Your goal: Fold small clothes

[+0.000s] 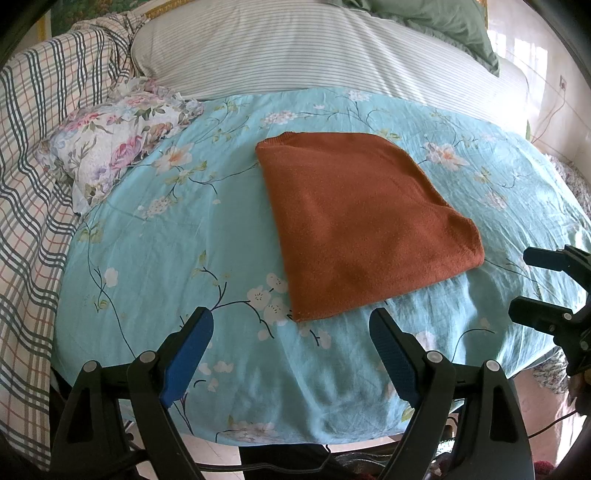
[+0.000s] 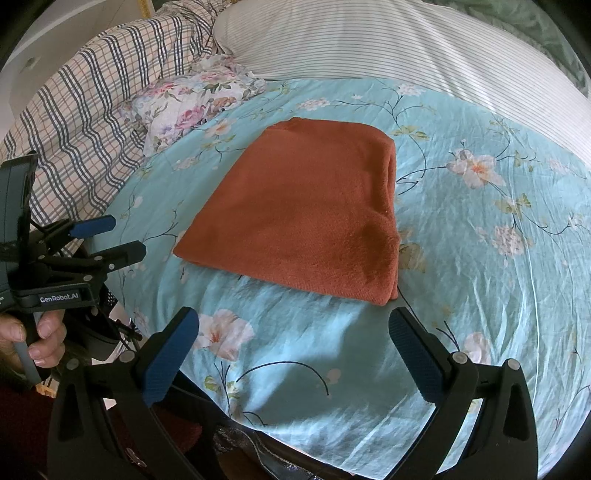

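Observation:
A rust-orange knit garment (image 1: 362, 221) lies folded into a flat rectangle on the turquoise floral bedsheet (image 1: 166, 258); it also shows in the right wrist view (image 2: 306, 210). My left gripper (image 1: 291, 325) is open and empty, just short of the garment's near edge. My right gripper (image 2: 295, 328) is open and empty, also just short of the near edge. The right gripper shows at the right edge of the left wrist view (image 1: 524, 280). The left gripper shows at the left of the right wrist view (image 2: 125, 236).
A small floral pillow (image 1: 114, 147) lies at the far left of the sheet. A plaid blanket (image 1: 33, 147) is bunched along the left side. A striped duvet (image 1: 314, 48) lies behind, with a green pillow (image 1: 454, 22) at the back right.

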`<state>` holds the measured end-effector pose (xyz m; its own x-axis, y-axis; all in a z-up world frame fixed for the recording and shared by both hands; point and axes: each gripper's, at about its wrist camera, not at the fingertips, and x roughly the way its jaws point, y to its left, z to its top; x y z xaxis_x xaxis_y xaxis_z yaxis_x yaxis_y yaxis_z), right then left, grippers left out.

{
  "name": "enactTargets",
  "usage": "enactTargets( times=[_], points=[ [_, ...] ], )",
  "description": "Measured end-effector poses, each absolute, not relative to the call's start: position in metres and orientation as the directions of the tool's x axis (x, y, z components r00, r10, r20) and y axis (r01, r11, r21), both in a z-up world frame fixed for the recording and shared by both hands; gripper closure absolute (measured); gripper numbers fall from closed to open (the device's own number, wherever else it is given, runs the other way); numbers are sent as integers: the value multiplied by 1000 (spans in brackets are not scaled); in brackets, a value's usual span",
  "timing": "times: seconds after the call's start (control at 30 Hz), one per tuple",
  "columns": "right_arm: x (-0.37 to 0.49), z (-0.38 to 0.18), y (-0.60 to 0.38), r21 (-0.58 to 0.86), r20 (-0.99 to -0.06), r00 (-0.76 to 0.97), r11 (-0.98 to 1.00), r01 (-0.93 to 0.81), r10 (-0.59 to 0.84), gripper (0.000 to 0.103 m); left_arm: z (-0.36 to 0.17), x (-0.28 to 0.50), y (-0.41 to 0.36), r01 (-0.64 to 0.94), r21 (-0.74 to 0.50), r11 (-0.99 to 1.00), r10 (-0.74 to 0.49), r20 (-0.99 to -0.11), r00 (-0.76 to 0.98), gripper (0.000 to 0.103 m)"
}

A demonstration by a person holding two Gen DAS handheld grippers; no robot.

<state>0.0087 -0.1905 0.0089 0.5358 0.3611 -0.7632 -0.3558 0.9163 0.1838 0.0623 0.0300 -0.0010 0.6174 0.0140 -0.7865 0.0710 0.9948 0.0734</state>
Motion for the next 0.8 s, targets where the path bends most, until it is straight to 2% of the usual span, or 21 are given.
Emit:
enactTargets(
  times=[0.8],
  points=[
    [7,10,-188,185,-762,538,917,-354,361,1,1,61,27,76,73,994,10,-783,622,16]
  ],
)
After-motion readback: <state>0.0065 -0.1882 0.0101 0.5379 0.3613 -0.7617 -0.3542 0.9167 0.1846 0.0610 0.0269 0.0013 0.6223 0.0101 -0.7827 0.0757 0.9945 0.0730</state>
